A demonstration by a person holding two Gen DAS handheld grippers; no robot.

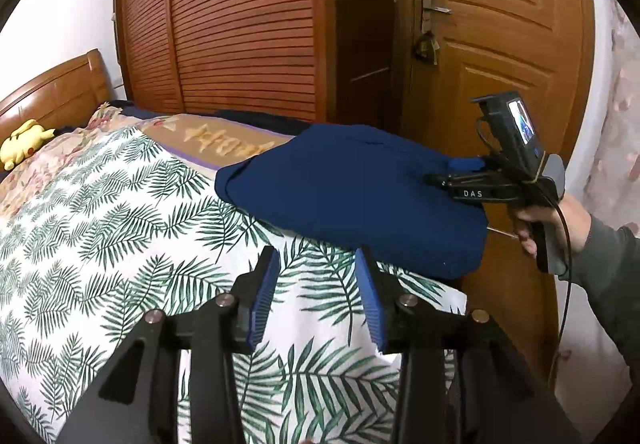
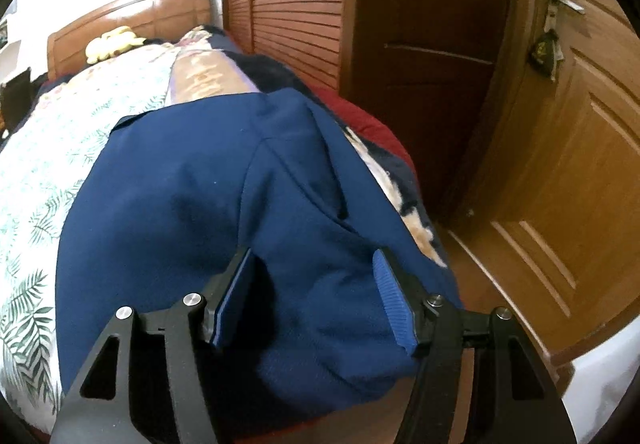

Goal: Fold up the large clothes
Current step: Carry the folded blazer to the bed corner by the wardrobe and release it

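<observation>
Far left, by the wooden headboard (image 1: pixel 60 88), a yellow plush toy (image 1: pixel 24 142) lies on a floral quilt (image 1: pixel 52 160) at the head of the bed. Next over, a white bedspread w/ green palm-leaf print (image 1: pixel 120 228) covers most of the bed; a tan blanket w/ pale lettering (image 1: pixel 216 140) runs along its far edge. Left tongs (image 1: pixel 318 272) hover over the leaf print near the bed's near corner, jaws apart, nothing btwn the blue pads (image 1: pixel 264 300), clear of the cloth. The task's thing, a dark blue garment (image 1: pixel 352 196), sits bunched into a thick mound at the bed's right edge, just beyond and right of the left tongs, partly overhanging the side. Right tongs (image 2: pixel 314 264) are over the near end of the garment; in the right wrist view the jaws stand wide w/ blue fabric lying btwn them, pads not pressing it, so open. In the left wrist view the same tool comes in from the right, a hand (image 1: pixel 552 220) in a grey sleeve (image 1: pixel 612 264) on its grip, small screen (image 1: pixel 522 122) lit on top. Behind the bed: slatted wardrobe doors (image 1: pixel 224 20), then a dark panel door (image 2: pixel 432 56). Far right, a lighter wooden door (image 1: pixel 500 24) w/ metal handle (image 1: pixel 434 10) and keys (image 1: pixel 426 46) hanging, close beside the bed corner. No containers in sight.
</observation>
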